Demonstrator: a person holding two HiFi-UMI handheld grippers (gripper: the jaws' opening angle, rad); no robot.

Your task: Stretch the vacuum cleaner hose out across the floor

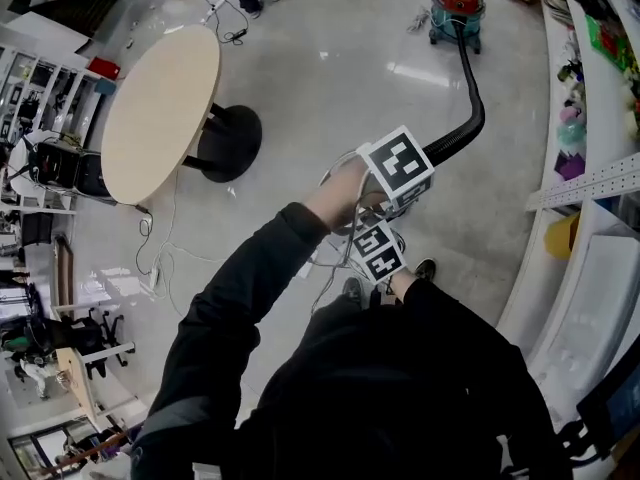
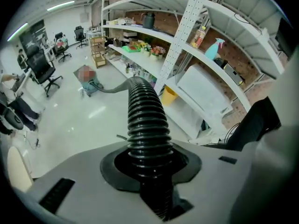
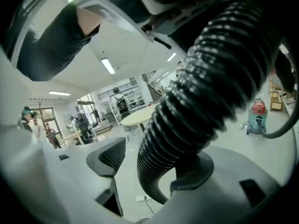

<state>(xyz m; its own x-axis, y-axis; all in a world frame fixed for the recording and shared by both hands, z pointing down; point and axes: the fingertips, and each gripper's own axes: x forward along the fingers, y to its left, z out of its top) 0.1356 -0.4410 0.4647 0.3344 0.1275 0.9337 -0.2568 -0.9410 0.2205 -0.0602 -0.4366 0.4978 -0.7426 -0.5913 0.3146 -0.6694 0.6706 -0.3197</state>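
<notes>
Across the floor from the vacuum cleaner, along the shelving edge, I have the hose lifted – left gripper clamped tight on it, right gripper parted loosely around it – it curves, so I judge most stretching remains

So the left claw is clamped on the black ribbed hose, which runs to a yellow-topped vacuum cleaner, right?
Not quite: the vacuum cleaner has a red top, not yellow, as the head view shows. The rest holds: the left claw is clamped on the black ribbed hose, which runs to it.
</notes>
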